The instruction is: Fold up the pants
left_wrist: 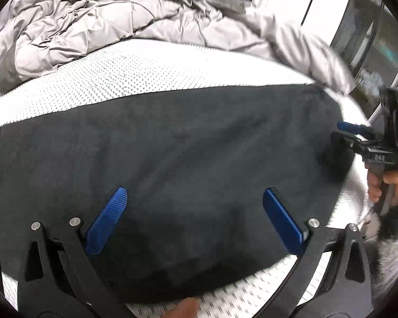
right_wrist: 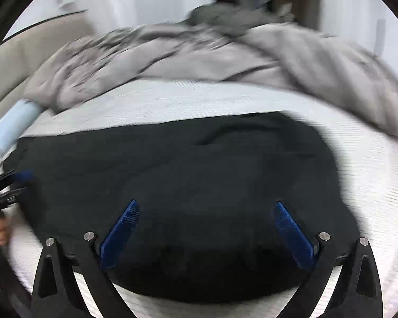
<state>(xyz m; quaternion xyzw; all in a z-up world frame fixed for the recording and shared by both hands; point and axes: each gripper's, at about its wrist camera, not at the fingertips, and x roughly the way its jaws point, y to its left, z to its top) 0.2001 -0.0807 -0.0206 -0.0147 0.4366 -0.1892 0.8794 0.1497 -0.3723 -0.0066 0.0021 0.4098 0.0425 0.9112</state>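
1. Because the pants (left_wrist: 172,159) lie spread flat across the near part of the bed (left_wrist: 146,71), a dark slab on the white mattress cover, they offer me long edges to work from.
2. Left gripper (left_wrist: 195,217): jaws spread wide, empty, poised over the near portion of the fabric; I judge this a stance for taking the near edge.
3. Right gripper (right_wrist: 205,234): jaws likewise wide apart, holding nothing, low over the cloth near its right end; in the left view it sits at the pants' far right edge (left_wrist: 358,135).
4. Grey comforter (left_wrist: 106,26): bunched toward the back of the bed, apart from the pants, leaving room to fold.
5. Judgement: no fold in hand; both tools are set at opposite ends so the cloth can be lifted evenly.
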